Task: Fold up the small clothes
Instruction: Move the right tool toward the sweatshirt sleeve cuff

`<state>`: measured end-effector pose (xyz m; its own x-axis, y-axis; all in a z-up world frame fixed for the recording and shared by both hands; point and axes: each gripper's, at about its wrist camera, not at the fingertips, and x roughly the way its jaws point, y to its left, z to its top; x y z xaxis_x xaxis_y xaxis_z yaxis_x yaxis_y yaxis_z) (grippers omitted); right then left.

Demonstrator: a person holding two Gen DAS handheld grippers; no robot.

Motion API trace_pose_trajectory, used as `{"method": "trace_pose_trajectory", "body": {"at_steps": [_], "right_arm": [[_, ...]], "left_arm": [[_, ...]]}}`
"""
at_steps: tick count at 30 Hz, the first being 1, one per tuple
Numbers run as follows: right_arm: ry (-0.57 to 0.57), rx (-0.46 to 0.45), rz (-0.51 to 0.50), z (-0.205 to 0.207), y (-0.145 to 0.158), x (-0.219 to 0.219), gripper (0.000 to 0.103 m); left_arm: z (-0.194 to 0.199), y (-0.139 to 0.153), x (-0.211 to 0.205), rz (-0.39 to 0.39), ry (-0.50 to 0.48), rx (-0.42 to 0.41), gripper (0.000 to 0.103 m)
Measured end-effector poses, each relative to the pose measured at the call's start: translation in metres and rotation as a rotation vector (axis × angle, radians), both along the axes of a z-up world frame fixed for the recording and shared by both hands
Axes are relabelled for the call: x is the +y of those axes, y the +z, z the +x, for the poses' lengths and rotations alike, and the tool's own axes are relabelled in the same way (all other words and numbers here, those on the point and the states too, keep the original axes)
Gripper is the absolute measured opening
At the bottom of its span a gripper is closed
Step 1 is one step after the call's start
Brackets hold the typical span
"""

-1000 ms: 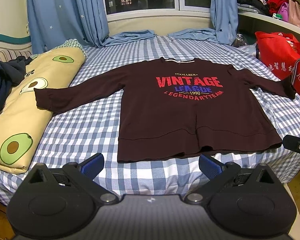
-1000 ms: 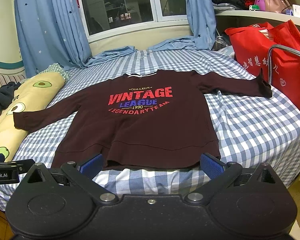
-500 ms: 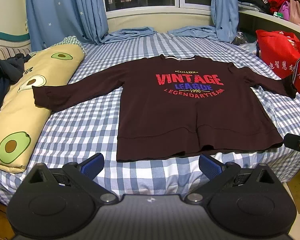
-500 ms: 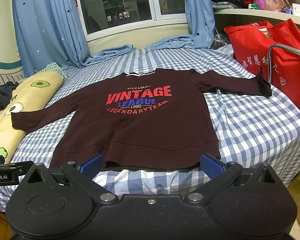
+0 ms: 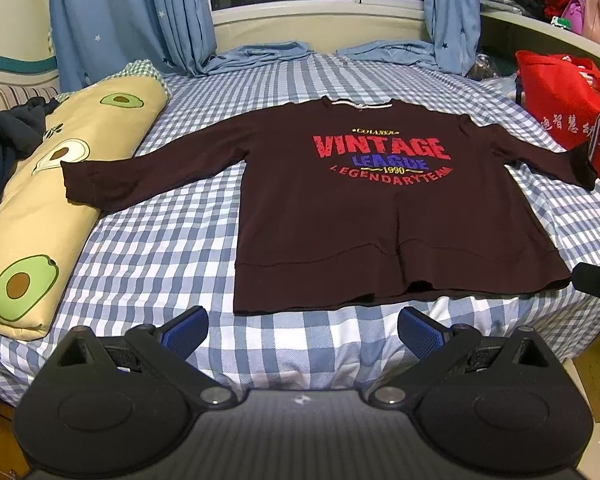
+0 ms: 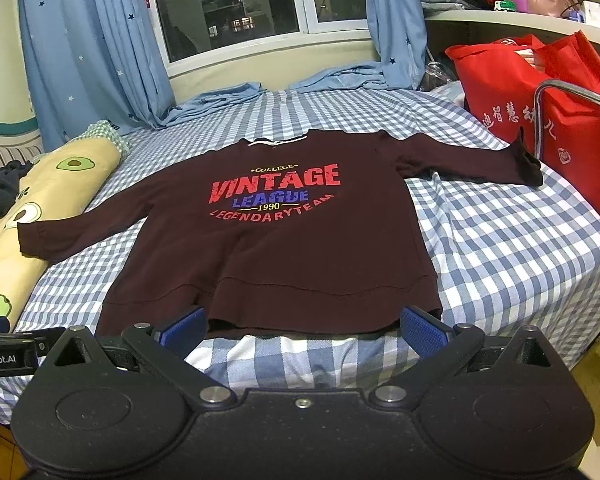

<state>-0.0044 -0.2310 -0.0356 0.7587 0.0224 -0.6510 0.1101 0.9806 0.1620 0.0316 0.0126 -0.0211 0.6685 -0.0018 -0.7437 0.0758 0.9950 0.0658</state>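
Blue-and-white checked bed sheet (image 5: 152, 248) is filling both views. I am holding the left gripper (image 5: 302, 330) and right gripper (image 6: 302, 325) wide open, empty, near the flat dark maroon long-sleeved sweatshirt's (image 5: 364, 216) hem.

Maroon sweatshirt (image 6: 284, 248) lies flat (sleeves spread) before the gaping right claw (image 6: 302, 330).

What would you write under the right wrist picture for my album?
Open right gripper at the hem of a dark sweatshirt on a checked bed.
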Motion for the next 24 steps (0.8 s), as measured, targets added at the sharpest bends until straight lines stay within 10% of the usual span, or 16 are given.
{"method": "trace_pose_trajectory", "body": {"at_steps": [24], "right_arm": [[-0.118,0.136,0.046,0.065,0.011,-0.029,0.103]], "left_arm": [[0.102,-0.008,-0.011,0.117,-0.011,0.223,0.102]]}}
